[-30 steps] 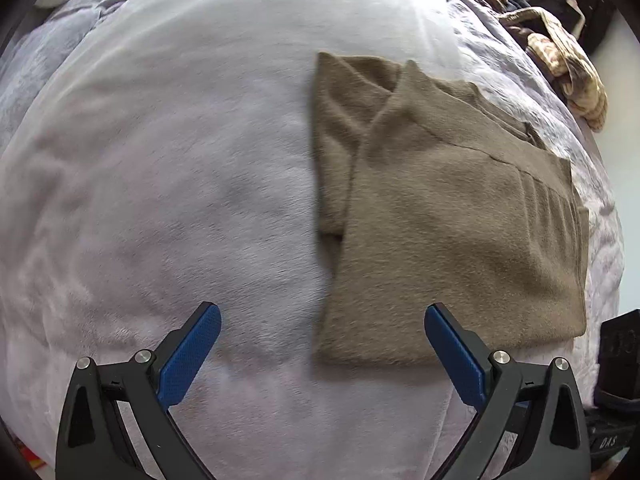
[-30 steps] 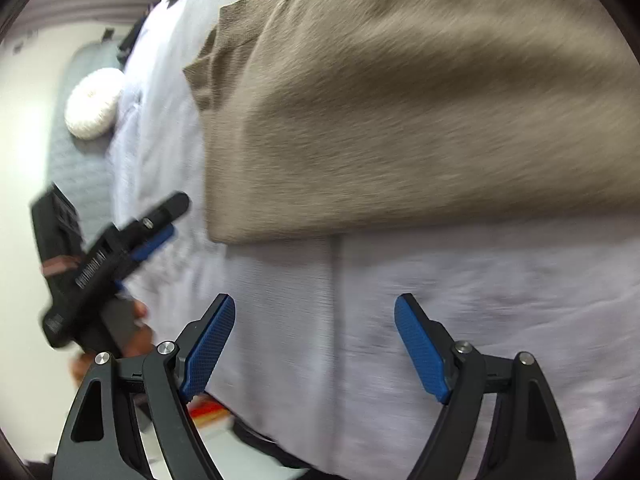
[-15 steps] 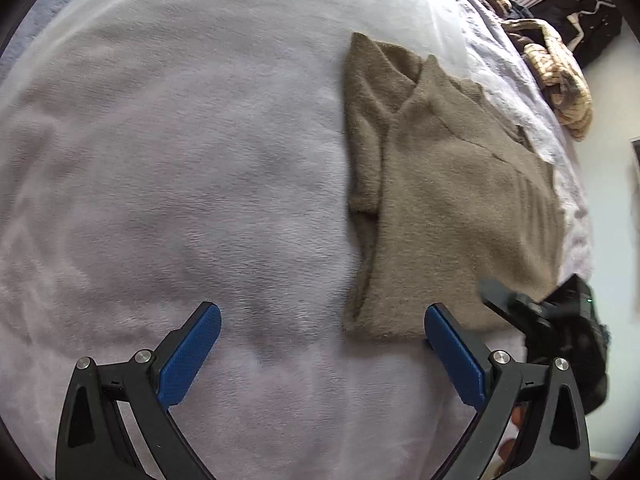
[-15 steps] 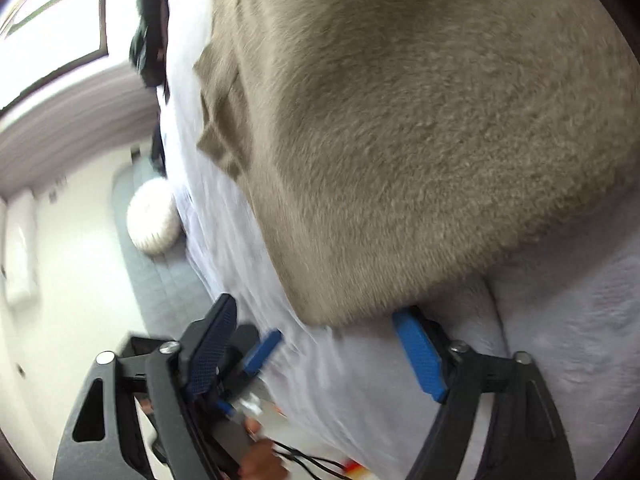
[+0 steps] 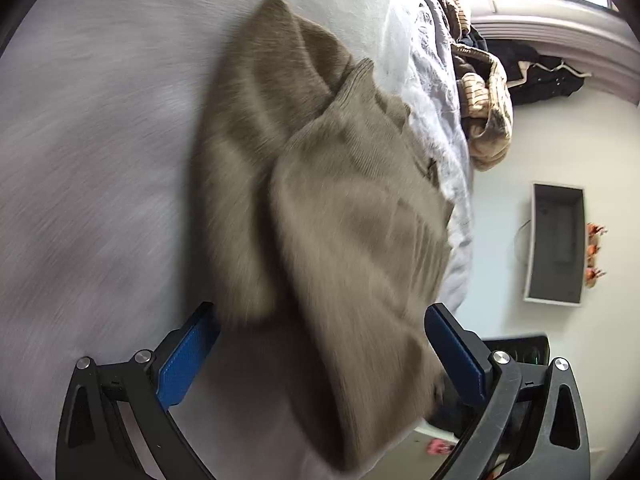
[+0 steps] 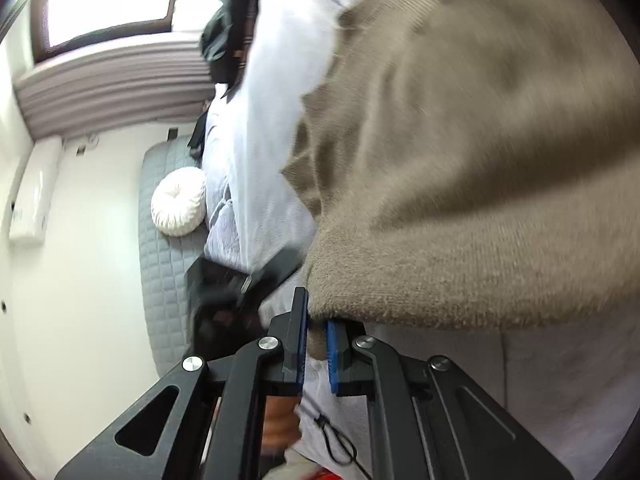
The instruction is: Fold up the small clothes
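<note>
On the bed (image 5: 92, 152), the right gripper (image 6: 318, 344) pinches the brown sweater's (image 5: 328, 216) near corner while the left gripper (image 5: 320, 356) hangs spread wide, its 2 fingers (image 5: 182, 364) straddling the hem.

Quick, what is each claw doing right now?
Left gripper: open, holding nothing.
Right gripper: shut on the brown sweater edge.
</note>
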### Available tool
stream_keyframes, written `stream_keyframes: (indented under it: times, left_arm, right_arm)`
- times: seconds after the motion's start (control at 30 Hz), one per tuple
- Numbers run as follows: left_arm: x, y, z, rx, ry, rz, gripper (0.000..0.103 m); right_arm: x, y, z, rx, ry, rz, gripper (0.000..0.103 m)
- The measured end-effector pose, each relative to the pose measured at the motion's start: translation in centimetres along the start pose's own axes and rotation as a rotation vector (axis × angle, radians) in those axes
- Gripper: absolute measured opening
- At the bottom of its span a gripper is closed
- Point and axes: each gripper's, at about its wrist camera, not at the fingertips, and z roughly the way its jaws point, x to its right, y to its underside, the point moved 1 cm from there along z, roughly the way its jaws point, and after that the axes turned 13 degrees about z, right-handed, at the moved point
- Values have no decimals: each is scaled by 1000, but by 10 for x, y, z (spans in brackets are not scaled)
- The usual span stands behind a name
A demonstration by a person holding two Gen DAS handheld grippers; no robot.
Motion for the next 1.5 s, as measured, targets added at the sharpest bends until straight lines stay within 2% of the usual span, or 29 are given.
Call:
stream_keyframes:
  times: [0.13,0.2,0.23,0.27,0.3,0.33,0.37,0.43,0.5,0.63,0.7,0.77,0.83,0.9,0.93,1.0,1.1,1.23,1.33,1.43,1.5]
  left_arm:
    - [17,-18,20,2,-42,51,102]
    - [34,-24,24,10,-87,126,101]
    - [42,-27,27,5,-111,164,88]
    - [45,-28,29,-11,-120,186,68]
    - [49,-29,35,-45,-139,206,59]
    - [51,-30,41,-68,-169,220,41]
    - [53,-30,45,-87,-215,241,34]
    - [56,-29,50,-103,-267,274,33]
    - [60,-28,45,-79,-277,286,33]
    - [77,-24,31,-12,-298,337,30]
    - [88,-23,29,7,-315,366,30]
    - [95,-20,26,19,-336,391,30]
    - [103,-19,28,29,-347,406,30]
    - [109,-19,27,38,-332,405,30]
    - [115,-19,27,46,-326,409,30]
    - [134,-19,32,56,-323,436,30]
    - [173,-18,45,59,-294,502,30]
    - [230,-19,78,30,-261,615,30]
    - [265,-14,118,-26,-230,692,30]
    - [285,-5,166,-109,-253,739,30]
    - [293,2,192,-143,-328,782,31]
  right_arm:
    - [1,-7,3,-32,2,3,9]
    - [4,-4,6,-50,22,-6,9]
    - [8,-2,6,-64,39,-10,9]
    - [12,2,10,-90,68,-11,9]
    - [20,7,10,-126,93,-8,9]
    - [26,7,10,-155,113,0,9]
    - [30,11,11,-203,147,11,10]
    - [33,16,5,-260,186,2,13]
    - [24,12,-14,-235,228,-58,13]
    - [-4,-30,-47,-36,366,-198,13]
    - [-13,-61,-50,58,444,-242,12]
    - [-14,-86,-42,115,501,-276,10]
    - [-1,-104,-36,119,557,-278,8]
    - [21,-114,-13,69,624,-257,5]
    - [27,-116,-4,58,631,-265,5]
    - [28,-114,0,78,624,-315,4]
    - [27,-113,-5,67,581,-312,4]
    - [36,-121,-36,29,434,-229,5]
    - [41,-130,-67,44,297,-163,8]
    - [62,-142,-97,70,172,-55,8]
    - [82,-150,-111,84,123,24,12]
